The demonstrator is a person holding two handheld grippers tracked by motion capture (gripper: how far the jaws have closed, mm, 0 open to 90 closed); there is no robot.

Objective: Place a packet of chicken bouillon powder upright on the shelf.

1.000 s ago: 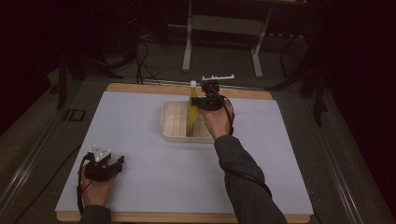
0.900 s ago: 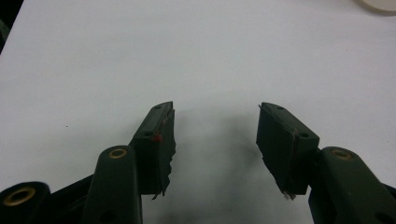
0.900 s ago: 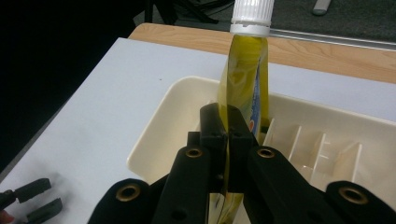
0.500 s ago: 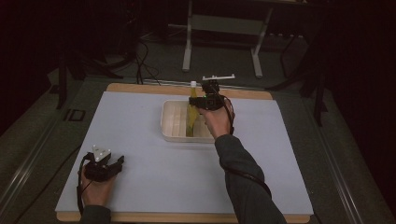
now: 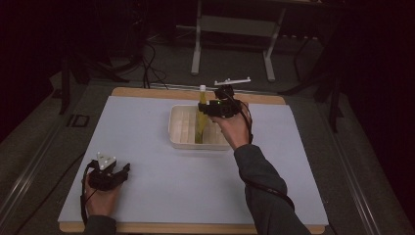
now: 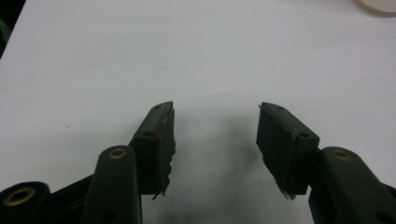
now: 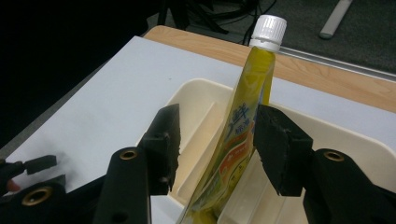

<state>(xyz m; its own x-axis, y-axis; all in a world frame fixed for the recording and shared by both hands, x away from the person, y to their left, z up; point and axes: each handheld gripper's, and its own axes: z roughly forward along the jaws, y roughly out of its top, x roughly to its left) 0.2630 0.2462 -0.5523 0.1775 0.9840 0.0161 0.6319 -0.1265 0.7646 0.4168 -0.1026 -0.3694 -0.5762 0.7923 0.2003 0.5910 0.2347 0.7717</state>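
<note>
A yellow spouted pouch (image 5: 200,120) with a white cap stands upright in a cream divided tray (image 5: 181,142) at the table's middle back. My right gripper (image 5: 205,109) reaches it from the right. In the right gripper view its jaws have just been opening and stand apart around the pouch (image 7: 238,135): the left pad is clear of it, the right pad is at its edge, and the right gripper (image 7: 218,115) is open over the tray (image 7: 187,89). My left gripper (image 5: 124,169) rests on the white table near the front left; the left gripper (image 6: 215,111) is open with nothing between its jaws.
The white mat (image 5: 147,186) covers a wooden tabletop whose edge (image 5: 147,91) shows at the back. Beyond it stand a metal stand (image 5: 234,29) and cables on the dark floor. A corner of the tray (image 6: 376,4) shows at the top right of the left gripper view.
The right gripper's jaws have parted off the pouch, which stays upright in the tray. The right hand has barely shifted. The left hand and gripper have not moved.
</note>
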